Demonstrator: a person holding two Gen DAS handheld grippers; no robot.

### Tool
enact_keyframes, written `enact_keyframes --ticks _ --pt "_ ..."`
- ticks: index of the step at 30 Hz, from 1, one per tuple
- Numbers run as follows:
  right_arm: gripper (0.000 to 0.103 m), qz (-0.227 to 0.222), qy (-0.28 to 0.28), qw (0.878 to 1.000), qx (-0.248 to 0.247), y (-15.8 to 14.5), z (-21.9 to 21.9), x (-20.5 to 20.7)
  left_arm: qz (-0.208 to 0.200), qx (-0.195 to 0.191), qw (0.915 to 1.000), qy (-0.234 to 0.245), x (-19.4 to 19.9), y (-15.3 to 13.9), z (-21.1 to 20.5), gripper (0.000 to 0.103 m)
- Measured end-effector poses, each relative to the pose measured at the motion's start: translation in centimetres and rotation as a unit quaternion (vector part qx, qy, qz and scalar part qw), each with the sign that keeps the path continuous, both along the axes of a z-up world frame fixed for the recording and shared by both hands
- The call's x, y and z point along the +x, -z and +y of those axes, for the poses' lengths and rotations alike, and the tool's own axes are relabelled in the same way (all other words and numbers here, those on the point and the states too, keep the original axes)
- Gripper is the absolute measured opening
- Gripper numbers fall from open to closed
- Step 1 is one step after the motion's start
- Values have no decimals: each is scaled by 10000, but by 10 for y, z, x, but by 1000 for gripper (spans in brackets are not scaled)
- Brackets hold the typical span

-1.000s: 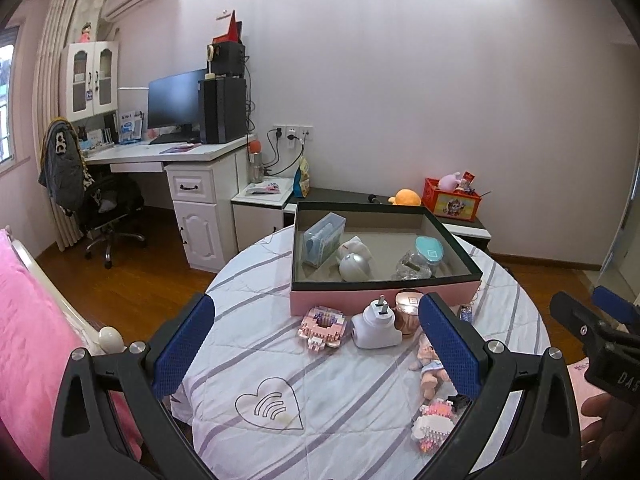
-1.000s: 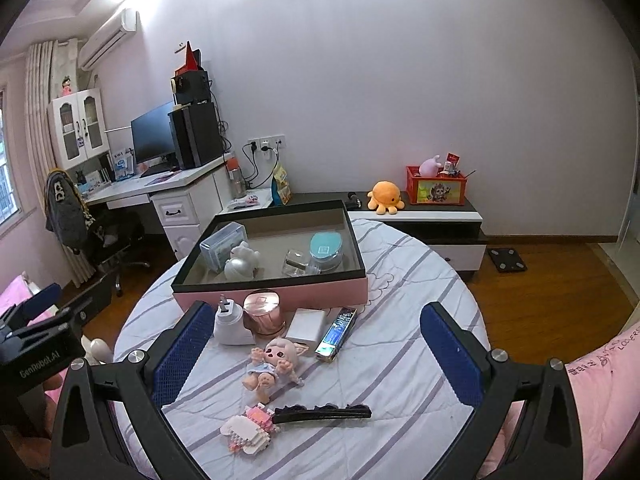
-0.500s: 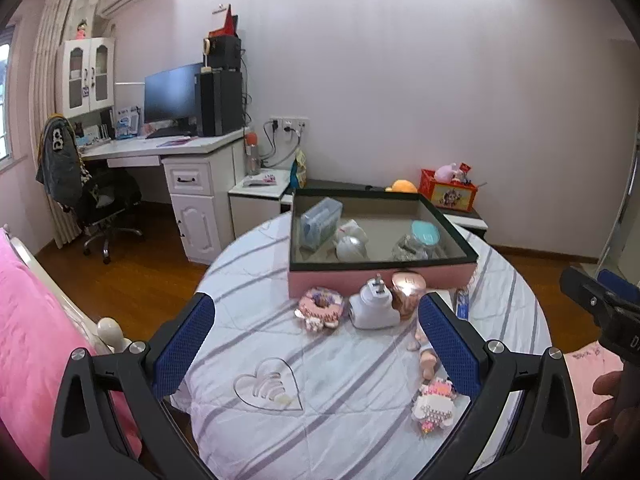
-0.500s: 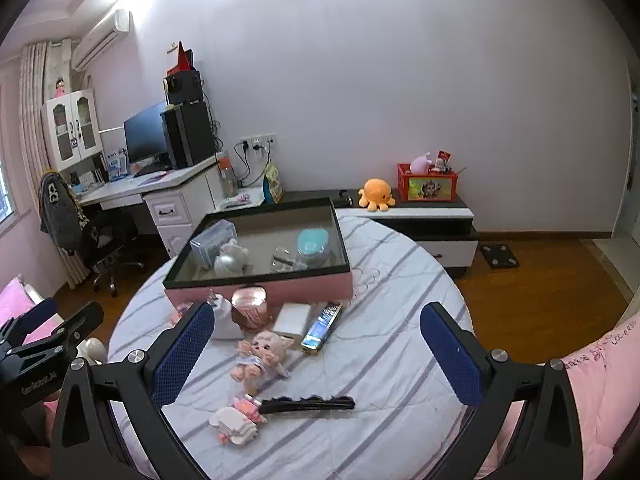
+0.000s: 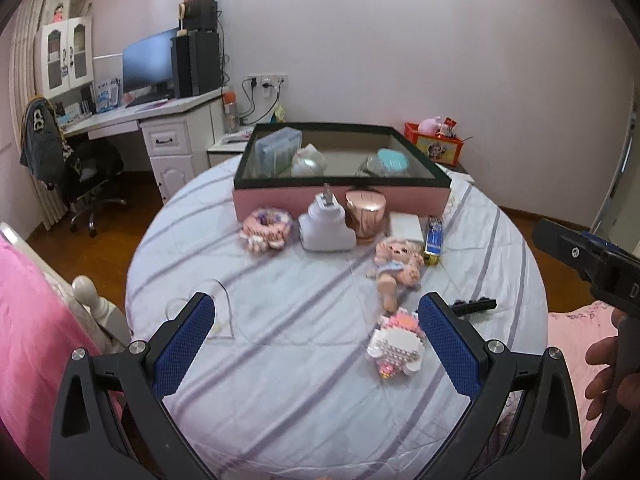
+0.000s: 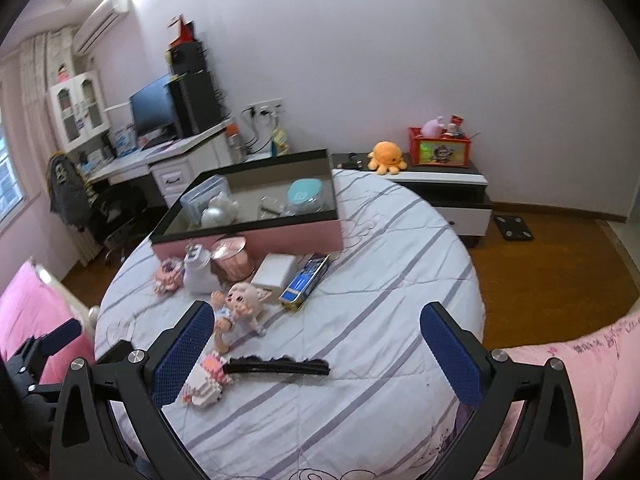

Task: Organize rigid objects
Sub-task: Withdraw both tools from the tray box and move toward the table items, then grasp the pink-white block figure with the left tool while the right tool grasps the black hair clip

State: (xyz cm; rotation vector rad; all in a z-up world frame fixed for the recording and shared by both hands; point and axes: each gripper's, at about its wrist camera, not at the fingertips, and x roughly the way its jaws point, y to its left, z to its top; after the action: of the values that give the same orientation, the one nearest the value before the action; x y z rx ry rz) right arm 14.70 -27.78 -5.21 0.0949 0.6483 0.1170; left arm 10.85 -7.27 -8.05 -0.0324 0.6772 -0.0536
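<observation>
The fingers (image 6: 182, 354) of the right gripper (image 6: 316, 356) are being held wide apart with nothing between them, and the left gripper (image 5: 320, 348) is likewise being carried spread and empty above the round table (image 6: 380, 280). The pink box (image 6: 256, 236), already being used for a few stored items, is seen at the far side of the table. Loose things are being left in front of it: a white charger (image 5: 326, 224), a copper jar (image 5: 365, 212), a doll (image 6: 238, 308), a brick toy (image 5: 396, 346). The black comb (image 6: 276, 368) is lying nearest, just beyond the right gripper and slightly toward its left finger (its long axis is running crosswise, left to right). A grasp across its narrow width is judged easiest for the right gripper, the closer of the two
</observation>
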Motion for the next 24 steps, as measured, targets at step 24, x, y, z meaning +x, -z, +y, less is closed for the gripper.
enact_keyframes --ticks 24 --pt "103 1256 -720 9889 -331 77 8 28 787 196 9921 960 45 71 -37 74"
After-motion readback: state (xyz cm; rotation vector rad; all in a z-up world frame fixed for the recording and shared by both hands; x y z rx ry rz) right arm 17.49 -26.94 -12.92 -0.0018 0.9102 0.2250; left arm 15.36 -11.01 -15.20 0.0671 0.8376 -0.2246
